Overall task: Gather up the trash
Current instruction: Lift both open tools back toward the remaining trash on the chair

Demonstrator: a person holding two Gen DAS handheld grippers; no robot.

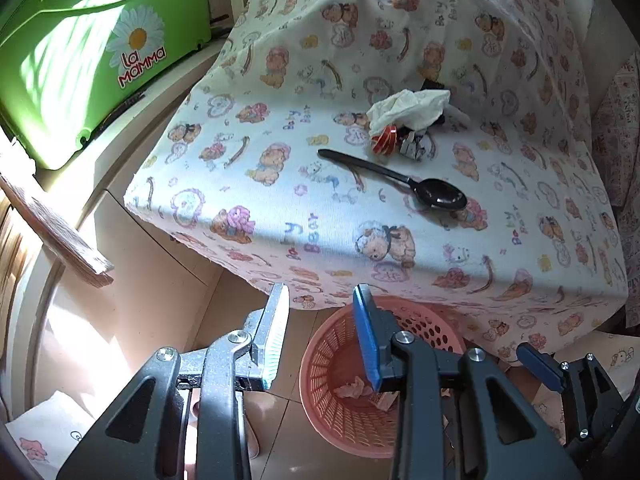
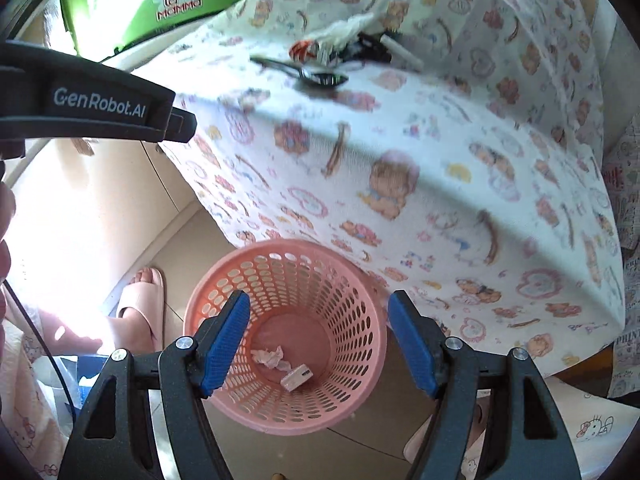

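The crumpled tissue [image 1: 408,108] lay on the cloth-covered table [image 1: 280,184] beside a black spoon [image 1: 394,178] — light, soft, best pinched at its bunched middle. Both the left gripper [image 1: 322,336] and right gripper [image 2: 318,344] hung spread and empty (the latter over the pink basket [image 2: 352,264]).

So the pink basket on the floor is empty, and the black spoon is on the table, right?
Not quite. The right wrist view shows the basket already holds a crumpled tissue and a small wrapper. The spoon does lie on the table.
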